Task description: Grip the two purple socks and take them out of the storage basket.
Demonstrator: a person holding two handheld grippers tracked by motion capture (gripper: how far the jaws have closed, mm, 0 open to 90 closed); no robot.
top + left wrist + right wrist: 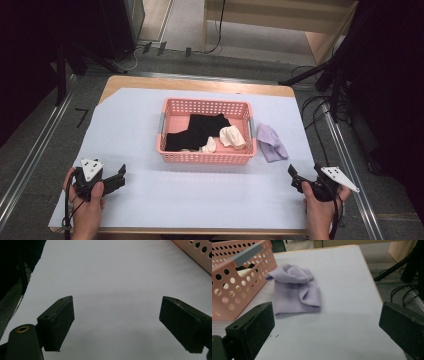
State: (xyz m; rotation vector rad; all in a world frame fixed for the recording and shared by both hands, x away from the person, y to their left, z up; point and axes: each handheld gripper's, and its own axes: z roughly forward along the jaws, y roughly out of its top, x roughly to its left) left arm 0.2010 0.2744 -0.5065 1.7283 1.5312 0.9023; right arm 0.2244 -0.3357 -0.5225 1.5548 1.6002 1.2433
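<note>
The folded lilac fleece cloth (295, 291) lies flat on the white table covering (342, 322), directly ahead of the right gripper (327, 330) and a little toward its left jaw, near but not touching either jaw. In the high view the same cloth (271, 142) sits just beside the right end wall of the pink perforated plastic basket (205, 157); whether cloth and wall touch cannot be told.

The basket stands ahead of both grippers, between them. It has a grey handle (245, 254) on each end wall. Inside lie a black garment (196, 131), a cream rolled sock (232, 136) toward the right end, and a smaller white piece (209, 145) beside it, against the near wall.

Right gripper (297, 178): jaws spread wide, nothing between them, held in the person's right hand (319, 207) above the near right part of the covering.

Left gripper (115, 178): jaws likewise wide apart and empty, held in the person's left hand (87, 202) over the near left part of the covering. In its own view the left gripper (116, 322) looks onto bare white covering, with a corner of the basket (197, 252) ahead and beyond its right jaw, well apart.

Each gripper carries a grey three-cornered plate on top. The covering rests on a wooden table (200, 84).
</note>
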